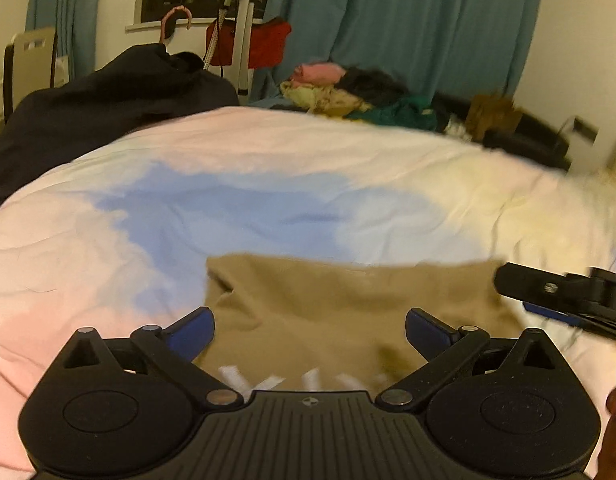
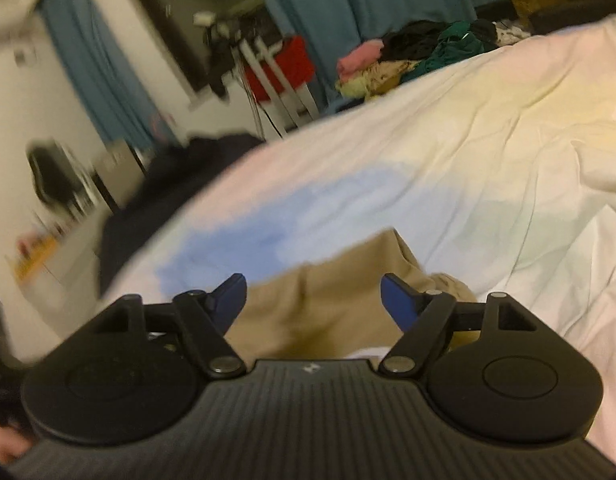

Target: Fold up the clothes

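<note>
The tan garment (image 1: 340, 312) lies on the bed (image 1: 268, 160) at 6 o'clock. The left claw (image 1: 310, 330) and right claw (image 2: 313, 300) gape wide above it, holding nothing. A shallow pinch could snag the bedsheet too.

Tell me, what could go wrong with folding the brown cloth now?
Both tongs, left and right, are open above the tan garment, holding nothing, so a grab may catch only one layer or miss. Its right side looks bunched, so a fold could come out crooked. The bedsheet beneath is soft and wrinkled; the tongs might pinch it too.
</note>
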`<state>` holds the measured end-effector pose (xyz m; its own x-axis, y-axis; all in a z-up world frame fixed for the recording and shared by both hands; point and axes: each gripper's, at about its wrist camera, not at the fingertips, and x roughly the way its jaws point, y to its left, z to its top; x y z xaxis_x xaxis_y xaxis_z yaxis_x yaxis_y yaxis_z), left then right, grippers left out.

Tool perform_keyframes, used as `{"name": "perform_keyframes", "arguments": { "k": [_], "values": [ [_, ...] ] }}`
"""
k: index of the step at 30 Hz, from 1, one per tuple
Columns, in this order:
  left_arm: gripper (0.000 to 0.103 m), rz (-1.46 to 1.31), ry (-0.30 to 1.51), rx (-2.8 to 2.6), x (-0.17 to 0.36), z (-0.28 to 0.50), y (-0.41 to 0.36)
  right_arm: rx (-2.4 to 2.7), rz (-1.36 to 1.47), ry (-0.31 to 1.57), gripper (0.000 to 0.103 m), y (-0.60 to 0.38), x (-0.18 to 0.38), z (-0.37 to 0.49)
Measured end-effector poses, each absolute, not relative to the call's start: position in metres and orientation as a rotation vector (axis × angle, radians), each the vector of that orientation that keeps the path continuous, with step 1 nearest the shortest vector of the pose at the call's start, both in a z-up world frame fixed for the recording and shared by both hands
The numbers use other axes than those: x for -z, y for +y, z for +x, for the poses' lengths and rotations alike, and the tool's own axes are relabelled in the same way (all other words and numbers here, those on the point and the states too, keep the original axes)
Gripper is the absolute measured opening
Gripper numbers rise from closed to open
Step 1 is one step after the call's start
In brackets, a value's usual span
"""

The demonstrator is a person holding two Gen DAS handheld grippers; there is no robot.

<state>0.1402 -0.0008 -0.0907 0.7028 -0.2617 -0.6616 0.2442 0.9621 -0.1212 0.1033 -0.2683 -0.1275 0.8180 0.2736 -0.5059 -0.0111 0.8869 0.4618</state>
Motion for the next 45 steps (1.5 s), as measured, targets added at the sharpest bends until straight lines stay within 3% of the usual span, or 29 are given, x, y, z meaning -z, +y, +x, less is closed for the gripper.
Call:
{"name": "perform_keyframes", "arguments": {
  "k": [7,19,23,30,40,45],
  "values": [
    [0.102,0.028,0.759,0.255,0.115,0.147,-0.001,-0.151,0.297,0.651,0.074,-0.251,0.155,0.119],
    [0.102,0.002,0.672,0.320,0.068,0.062,0.012,-0.162,0.255,0.571,0.074,-0.245,0.097,0.025],
    [0.102,-0.029,0.732,0.318,0.073,0.047,0.016,-0.159,0.237,0.556,0.071,-0.243,0.089,-0.001],
    [0.102,-0.035,0.928,0.283,0.106,0.064,0.013,-0.126,0.211,0.694,0.069,-0.242,0.129,0.018],
    [0.102,-0.171,0.916,0.320,0.078,0.049,0.034,-0.112,0.271,0.717,0.068,-0.242,0.141,0.021],
    [0.102,-0.417,0.883,0.432,0.059,0.032,0.066,-0.105,0.315,0.720,0.068,-0.248,0.138,0.022]
  ]
}}
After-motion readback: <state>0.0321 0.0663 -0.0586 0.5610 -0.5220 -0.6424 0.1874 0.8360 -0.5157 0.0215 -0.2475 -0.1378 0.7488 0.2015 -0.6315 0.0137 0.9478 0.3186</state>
